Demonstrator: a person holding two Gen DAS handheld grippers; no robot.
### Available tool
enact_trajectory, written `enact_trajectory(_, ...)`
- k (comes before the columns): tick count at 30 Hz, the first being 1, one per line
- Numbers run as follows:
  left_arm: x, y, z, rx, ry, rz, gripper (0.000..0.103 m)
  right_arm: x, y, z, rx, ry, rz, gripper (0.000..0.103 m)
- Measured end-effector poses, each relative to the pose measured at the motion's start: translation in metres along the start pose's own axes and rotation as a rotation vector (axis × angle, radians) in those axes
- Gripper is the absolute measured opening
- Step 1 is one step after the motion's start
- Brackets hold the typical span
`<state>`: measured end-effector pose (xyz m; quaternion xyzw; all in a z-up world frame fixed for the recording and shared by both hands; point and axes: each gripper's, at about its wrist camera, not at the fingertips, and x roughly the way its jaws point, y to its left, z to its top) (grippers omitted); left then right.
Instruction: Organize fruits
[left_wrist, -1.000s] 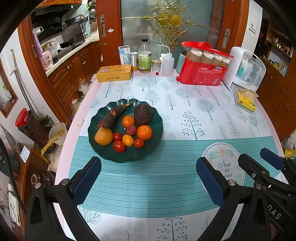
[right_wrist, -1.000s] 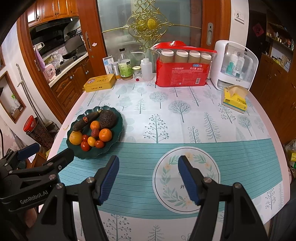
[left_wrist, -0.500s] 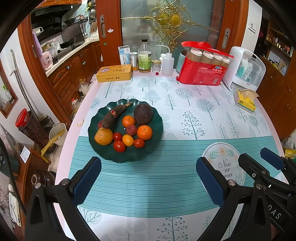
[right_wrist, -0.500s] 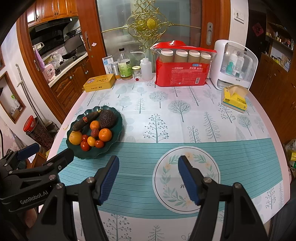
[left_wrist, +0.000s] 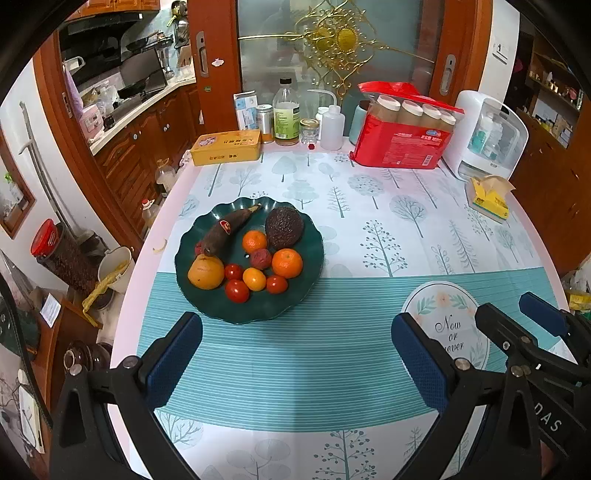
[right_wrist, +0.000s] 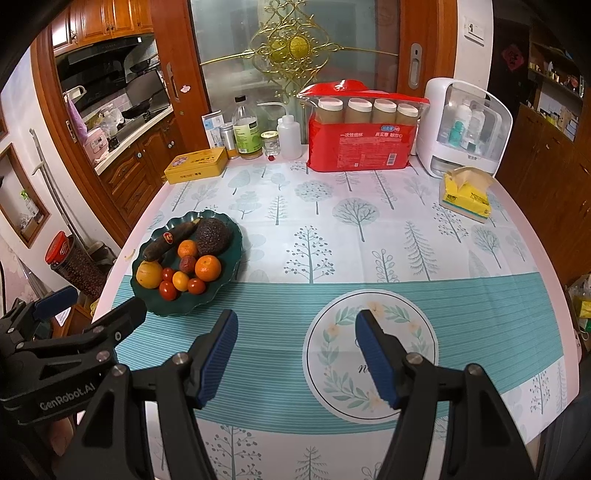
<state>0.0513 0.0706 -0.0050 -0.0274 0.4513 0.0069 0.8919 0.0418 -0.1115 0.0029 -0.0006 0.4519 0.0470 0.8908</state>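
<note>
In the left wrist view the left gripper (left_wrist: 295, 354) hangs over the teal striped band of the bench (left_wrist: 369, 206), its jaws spread wide with nothing between them. Just above the left blue pad, left of centre in the frame, sits the dark green plate (left_wrist: 314, 254) that carries the fruit: a dark brown banana (left_wrist: 229, 230) with a red sticker along the upper left, a rough dark avocado (left_wrist: 283, 227) at the upper right, a large orange fruit (left_wrist: 206, 273) at the lower left, two tangerines (left_wrist: 287, 263) near the middle and right, a reddish lychee (left_wrist: 260, 258), a small yellow-orange fruit (left_wrist: 254, 279) and three cherry tomatoes (left_wrist: 237, 290) along the lower edge. All the fruit lies on the plate, touching or close together.

In the right wrist view the right gripper (right_wrist: 293, 350) hovers over the round leaf-wreath print (right_wrist: 371, 354) in the lower centre of the frame, jaws released and empty; the plate lies in the middle left, well apart from it.

Along the far edge of the bench, in the upper part of the frame, stand a yellow tin (right_wrist: 195, 164), bottles (right_wrist: 248, 136), a red pack of cups (right_wrist: 364, 142), a white dispenser (right_wrist: 463, 129) and, at the right, a yellow tissue pack (right_wrist: 466, 195)
</note>
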Motion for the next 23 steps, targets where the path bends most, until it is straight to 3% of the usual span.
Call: enact_trajectory(23,0.0007,-0.0031,-0.0025,0.010,-0.005,-0.001,0.102,-0.0026,-0.0003,-0.0010,0.003,-0.004,-0.012,0.067)
